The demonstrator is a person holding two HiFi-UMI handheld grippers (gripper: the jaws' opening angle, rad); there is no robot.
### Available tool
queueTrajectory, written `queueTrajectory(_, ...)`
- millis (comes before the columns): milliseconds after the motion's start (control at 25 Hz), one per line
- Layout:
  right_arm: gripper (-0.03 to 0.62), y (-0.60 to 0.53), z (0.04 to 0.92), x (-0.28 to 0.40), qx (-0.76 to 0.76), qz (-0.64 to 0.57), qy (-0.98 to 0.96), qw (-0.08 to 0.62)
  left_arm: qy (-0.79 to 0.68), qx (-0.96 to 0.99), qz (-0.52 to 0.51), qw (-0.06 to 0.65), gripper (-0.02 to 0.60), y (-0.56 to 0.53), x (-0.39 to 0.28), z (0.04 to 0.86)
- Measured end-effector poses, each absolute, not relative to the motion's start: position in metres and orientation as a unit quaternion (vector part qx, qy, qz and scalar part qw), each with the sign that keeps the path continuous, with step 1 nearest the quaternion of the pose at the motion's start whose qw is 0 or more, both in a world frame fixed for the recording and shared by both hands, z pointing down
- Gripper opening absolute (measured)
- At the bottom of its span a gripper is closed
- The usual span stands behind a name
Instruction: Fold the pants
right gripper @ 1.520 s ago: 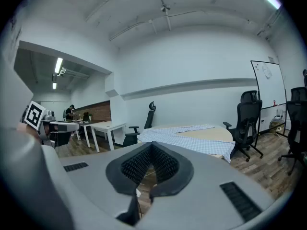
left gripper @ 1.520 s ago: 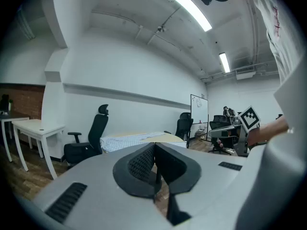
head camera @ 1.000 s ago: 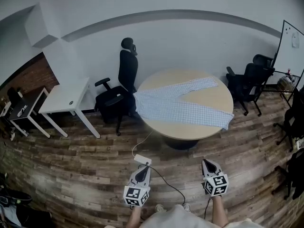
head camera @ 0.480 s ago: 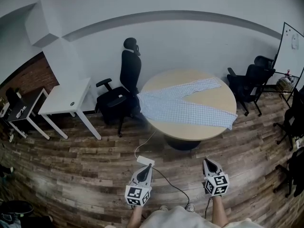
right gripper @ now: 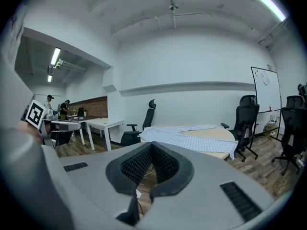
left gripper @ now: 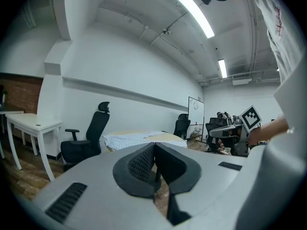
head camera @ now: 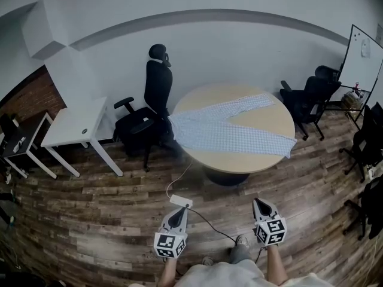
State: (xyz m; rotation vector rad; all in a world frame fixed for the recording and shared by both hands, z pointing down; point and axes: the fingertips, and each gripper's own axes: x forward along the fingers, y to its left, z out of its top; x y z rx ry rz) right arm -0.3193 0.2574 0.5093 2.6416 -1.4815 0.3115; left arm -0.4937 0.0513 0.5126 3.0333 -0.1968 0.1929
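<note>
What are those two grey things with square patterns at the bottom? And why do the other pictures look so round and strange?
A person holds a tool in each hand: the left tongs and the right tongs. The square patterns are part of them. The head view comes from a camera on the person's head, looking down. The other two come from small wide-eyed cameras riding on each tongs, so the room looks bent. Both tongs are pinched shut, holding nothing. Ahead stands a round table with checked pants spread on it, not yet folded.
</note>
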Motion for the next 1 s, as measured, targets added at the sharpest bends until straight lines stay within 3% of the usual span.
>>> queueTrajectory(440, 0.028, 0.234, 0.525, -0.258, 0.855, 0.11, -0.504, 0.046, -0.078, 0.993, 0.078, 0.046, 0.031, 0.039, -0.442, 0.526)
queueTrajectory(1000, 0.028, 0.165, 0.512, -0.054, 0.815, 0.104, -0.57, 0.032, -0.139, 0.987, 0.08, 0.022, 0.031, -0.005, -0.253, 0.492)
